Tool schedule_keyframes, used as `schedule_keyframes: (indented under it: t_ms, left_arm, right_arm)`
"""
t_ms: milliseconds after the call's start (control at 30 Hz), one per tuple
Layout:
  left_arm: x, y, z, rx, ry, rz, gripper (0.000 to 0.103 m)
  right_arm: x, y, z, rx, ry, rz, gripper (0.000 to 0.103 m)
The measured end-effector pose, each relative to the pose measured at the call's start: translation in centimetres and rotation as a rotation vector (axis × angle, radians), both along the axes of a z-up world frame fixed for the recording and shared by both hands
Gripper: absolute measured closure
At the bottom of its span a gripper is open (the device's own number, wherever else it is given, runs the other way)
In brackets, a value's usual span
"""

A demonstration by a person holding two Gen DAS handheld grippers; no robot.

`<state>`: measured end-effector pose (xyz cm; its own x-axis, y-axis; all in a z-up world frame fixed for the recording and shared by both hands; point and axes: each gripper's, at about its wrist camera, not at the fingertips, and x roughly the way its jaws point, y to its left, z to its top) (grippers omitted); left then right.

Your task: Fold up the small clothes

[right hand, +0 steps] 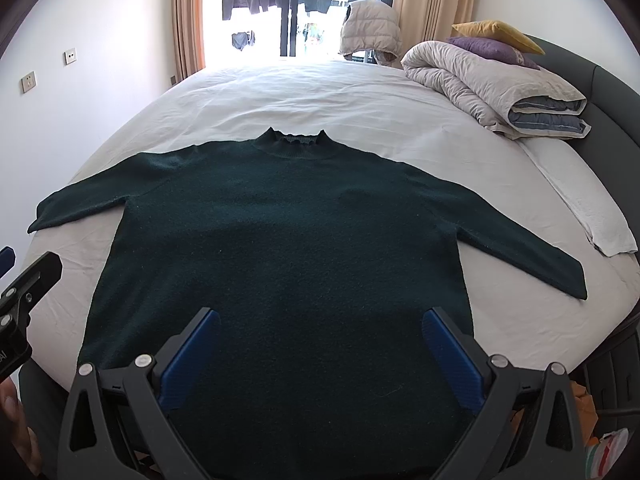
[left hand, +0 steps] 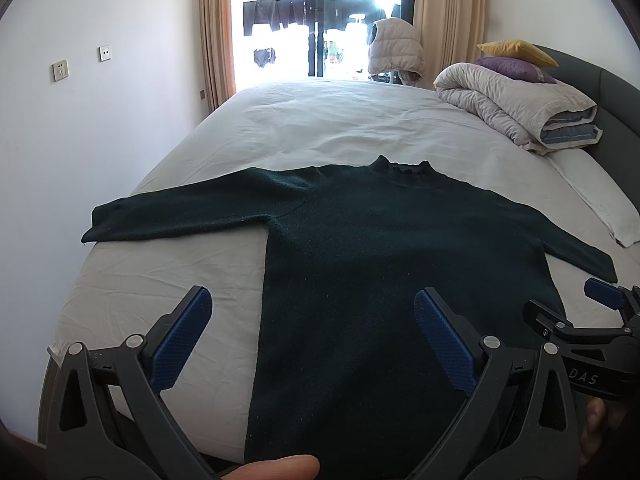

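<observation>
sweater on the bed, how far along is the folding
Done: the dark green sweater lies spread flat on the bed, both sleeves out to the sides, collar at the far end. In hand: nothing; the left gripper and right gripper hover open above its hem end, gripping no fabric. Left: every fold, since no sleeve or side has been turned in yet.

A sweater (right hand: 280, 248) lies flat on the bed (right hand: 360, 96), filling the lower centre of the frame, sleeves spread left and right. A rolled quilt (right hand: 488, 84) sits upper right, pillows (right hand: 496, 36) behind it.
</observation>
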<state>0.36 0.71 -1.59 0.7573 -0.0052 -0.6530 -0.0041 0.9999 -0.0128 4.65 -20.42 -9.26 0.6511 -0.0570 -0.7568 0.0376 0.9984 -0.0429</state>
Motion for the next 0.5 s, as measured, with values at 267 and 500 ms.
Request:
schedule_keyframes:
  t_ms: [267,500]
  left_arm:
    - [0.04,0.04,-0.15,0.001,0.001,0.001,0.0]
    - [0.05,0.01,0.01,-0.001,0.003,0.001,0.0]
  right_arm:
    - [0.03,0.12,-0.05,-0.003,0.001,0.001,0.0]
    - [0.05,0.16,-0.06,-0.004,0.002,0.001,0.0]
